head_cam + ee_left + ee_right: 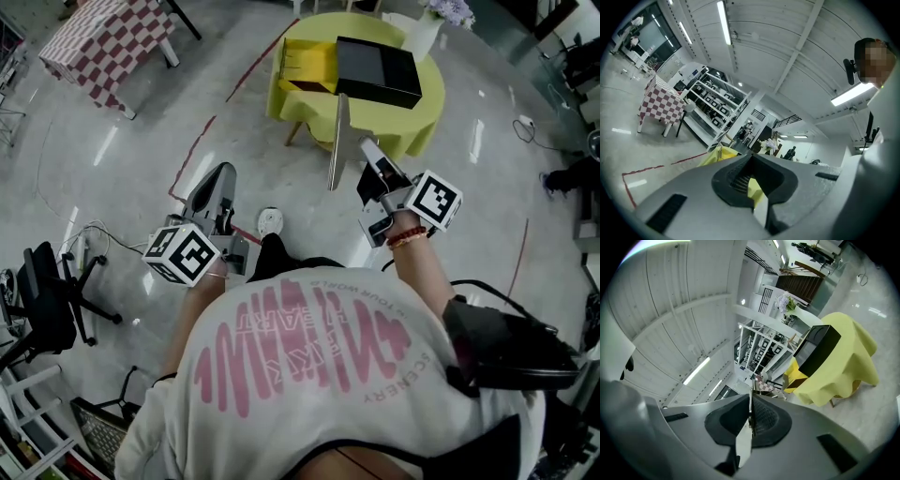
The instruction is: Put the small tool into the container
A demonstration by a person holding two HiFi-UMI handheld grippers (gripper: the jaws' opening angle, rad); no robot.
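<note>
Polished grey floor [141, 169] underfoot; round table under yellow cloth [427, 117] ahead, well apart from us; black box [375, 70] on it, yellow box [309, 61] just beside; we cannot tell which is container. Small tool: found in no view. Left gripper [751, 159] and right gripper [751, 404] level, jaws together, nothing between. We judge tool light, rigid, possibly slick; advise pinching mid-length, flat sides against pads.

The grey left gripper [751, 156] has its jaws closed, tips touching. Behind stand a yellow-covered table [719, 154], a red-and-white checked table [658, 101] and white metal shelves [717, 102].
</note>
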